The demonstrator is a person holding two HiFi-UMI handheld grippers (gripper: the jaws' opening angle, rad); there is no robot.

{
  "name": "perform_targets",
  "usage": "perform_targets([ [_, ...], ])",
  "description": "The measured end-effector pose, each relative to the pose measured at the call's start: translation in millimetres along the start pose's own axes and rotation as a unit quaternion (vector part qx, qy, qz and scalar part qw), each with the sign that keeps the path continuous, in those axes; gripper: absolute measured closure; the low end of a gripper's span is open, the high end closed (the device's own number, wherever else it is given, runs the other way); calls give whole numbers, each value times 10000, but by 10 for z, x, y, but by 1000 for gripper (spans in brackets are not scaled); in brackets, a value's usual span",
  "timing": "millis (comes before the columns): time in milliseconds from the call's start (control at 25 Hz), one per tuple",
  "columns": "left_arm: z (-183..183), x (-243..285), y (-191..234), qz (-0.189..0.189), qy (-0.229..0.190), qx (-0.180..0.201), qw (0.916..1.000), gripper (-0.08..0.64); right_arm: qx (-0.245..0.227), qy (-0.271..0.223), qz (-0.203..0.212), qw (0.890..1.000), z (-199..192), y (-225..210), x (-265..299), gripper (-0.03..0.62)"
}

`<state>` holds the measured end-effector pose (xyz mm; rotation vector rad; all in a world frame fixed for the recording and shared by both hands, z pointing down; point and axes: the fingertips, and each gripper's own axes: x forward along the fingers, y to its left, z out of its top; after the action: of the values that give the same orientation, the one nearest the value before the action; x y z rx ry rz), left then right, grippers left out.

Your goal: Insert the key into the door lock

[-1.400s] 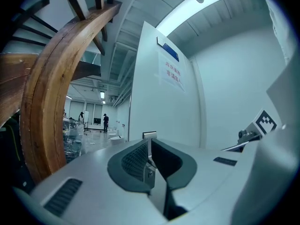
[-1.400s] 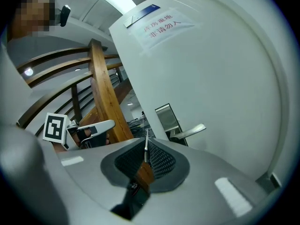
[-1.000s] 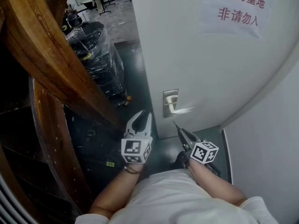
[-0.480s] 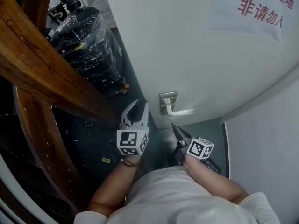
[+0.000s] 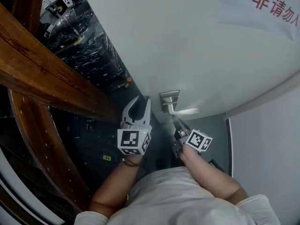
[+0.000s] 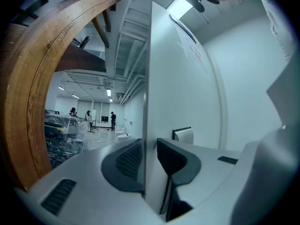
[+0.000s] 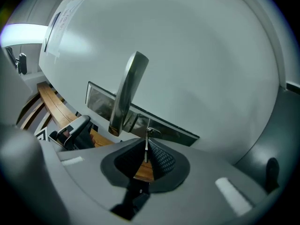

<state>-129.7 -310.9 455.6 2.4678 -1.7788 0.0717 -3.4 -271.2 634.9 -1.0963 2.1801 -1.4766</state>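
Observation:
A white door (image 5: 187,46) carries a steel lock plate (image 5: 169,97) with a lever handle (image 5: 185,110). My right gripper (image 5: 178,125) is just below the handle, shut on a thin metal key (image 7: 146,148). The key's tip meets the round keyhole (image 7: 151,132) on the lock plate (image 7: 174,133), under the lever handle (image 7: 127,90). How deep it sits cannot be told. My left gripper (image 5: 138,108) is at the door's free edge. In the left gripper view the door edge (image 6: 146,78) runs between its two pads, and that gripper (image 6: 149,157) is shut on it.
A curved wooden beam (image 5: 51,74) stands close at the left. Behind it are black plastic-wrapped loads (image 5: 84,46). A paper sign with red characters (image 5: 274,8) hangs on the door. A white wall (image 5: 267,144) is at the right. People stand far off in the hall (image 6: 112,120).
My right gripper has carried the key up and forward to the lock plate. The left gripper has stayed at the door edge. The head view has shifted closer to the door.

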Motion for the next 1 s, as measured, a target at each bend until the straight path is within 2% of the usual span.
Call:
perform_targets([
  [480,-15,14,-15,26,-5,2,10000,474,441,-200,23,9988,47,-82,6,571],
  [640,-16,11,-15,41,-15,-9,10000,474,976,-390,96,9944,33,-92,0,571],
  [840,-6,13,-16,40,-46,-31,10000,474,1764,-700,190,9816,-9,-111,2,571],
  [1000,-7,9,-9,28,-49,-15,10000,474,2022,-768,129,9762,-98,-155,-7,571],
])
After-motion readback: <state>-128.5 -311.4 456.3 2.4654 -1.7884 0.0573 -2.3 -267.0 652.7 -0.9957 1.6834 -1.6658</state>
